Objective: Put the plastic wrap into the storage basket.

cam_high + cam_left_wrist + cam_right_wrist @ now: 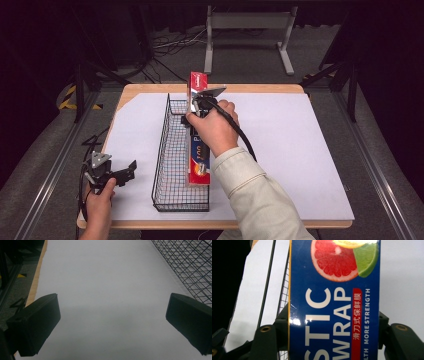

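A long plastic-wrap box (pixel 199 165), blue with red sides and citrus pictures, lies lengthwise over the right rim of a black wire basket (pixel 161 150). My right gripper (pixel 201 104) is shut on the box near its far end, with a hand wrapped round the gripper. In the right gripper view the box (pixel 334 277) sits between the two jaws, whose fingers (pixel 283 325) press on both long sides. My left gripper (pixel 131 172) rests low at the table's near left corner. It stands open with nothing between its jaws (pixel 112 322), to the left of the basket (pixel 190 267).
A white sheet (pixel 290 150) covers the wooden table (pixel 150 89). Beyond the far edge stand a grey metal stand (pixel 247 22) and floor cables. A black cable (pixel 240 130) trails from the right gripper along the sleeve.
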`<act>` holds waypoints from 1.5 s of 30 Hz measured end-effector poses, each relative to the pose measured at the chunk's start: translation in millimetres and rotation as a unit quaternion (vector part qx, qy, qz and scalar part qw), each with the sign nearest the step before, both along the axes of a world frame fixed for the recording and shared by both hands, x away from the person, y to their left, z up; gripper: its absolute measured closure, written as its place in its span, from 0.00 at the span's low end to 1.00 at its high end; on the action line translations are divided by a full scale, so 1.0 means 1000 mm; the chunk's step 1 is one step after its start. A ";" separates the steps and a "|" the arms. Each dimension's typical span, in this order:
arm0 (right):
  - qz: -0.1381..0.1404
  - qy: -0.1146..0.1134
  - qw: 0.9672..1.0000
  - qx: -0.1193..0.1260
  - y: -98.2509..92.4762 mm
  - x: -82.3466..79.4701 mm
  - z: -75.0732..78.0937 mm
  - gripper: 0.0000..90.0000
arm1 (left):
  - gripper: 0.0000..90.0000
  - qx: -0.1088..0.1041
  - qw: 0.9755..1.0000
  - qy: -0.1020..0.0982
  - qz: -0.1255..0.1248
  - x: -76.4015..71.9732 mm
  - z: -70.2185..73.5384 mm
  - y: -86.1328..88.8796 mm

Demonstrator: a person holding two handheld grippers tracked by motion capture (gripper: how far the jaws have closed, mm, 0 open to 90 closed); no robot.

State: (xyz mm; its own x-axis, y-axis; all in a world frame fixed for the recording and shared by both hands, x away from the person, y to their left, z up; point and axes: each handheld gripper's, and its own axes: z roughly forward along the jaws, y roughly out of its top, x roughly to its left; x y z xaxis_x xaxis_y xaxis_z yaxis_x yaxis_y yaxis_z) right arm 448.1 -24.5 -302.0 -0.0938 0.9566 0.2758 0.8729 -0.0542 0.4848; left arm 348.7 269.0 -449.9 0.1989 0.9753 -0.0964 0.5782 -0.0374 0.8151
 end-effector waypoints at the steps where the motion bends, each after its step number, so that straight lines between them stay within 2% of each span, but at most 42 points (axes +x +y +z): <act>1: 0.001 0.000 1.000 -0.002 0.001 0.000 -0.001 0.44 | 0.00 0.000 1.000 -0.001 0.001 0.000 0.000 0.000; 7: 0.002 0.004 1.000 -0.002 0.009 -0.002 -0.013 0.44 | 0.00 -0.001 1.000 -0.002 -0.001 0.000 0.001 0.000; 12: -0.001 0.009 1.000 -0.007 0.016 -0.002 -0.031 0.44 | 0.00 -0.003 1.000 -0.002 -0.002 0.000 0.001 0.000; 24: -0.012 0.035 0.999 -0.018 0.021 -0.002 -0.058 0.44 | 0.00 -0.004 1.000 -0.002 -0.003 0.000 0.001 -0.001; 38: -0.019 0.065 0.997 -0.038 0.029 0.000 -0.076 0.44 | 0.00 -0.005 1.000 0.000 -0.005 0.001 0.000 -0.001; 45: -0.018 0.072 0.996 -0.050 0.032 0.001 -0.082 0.44 | 0.00 -0.005 1.000 0.003 -0.005 0.001 0.000 -0.001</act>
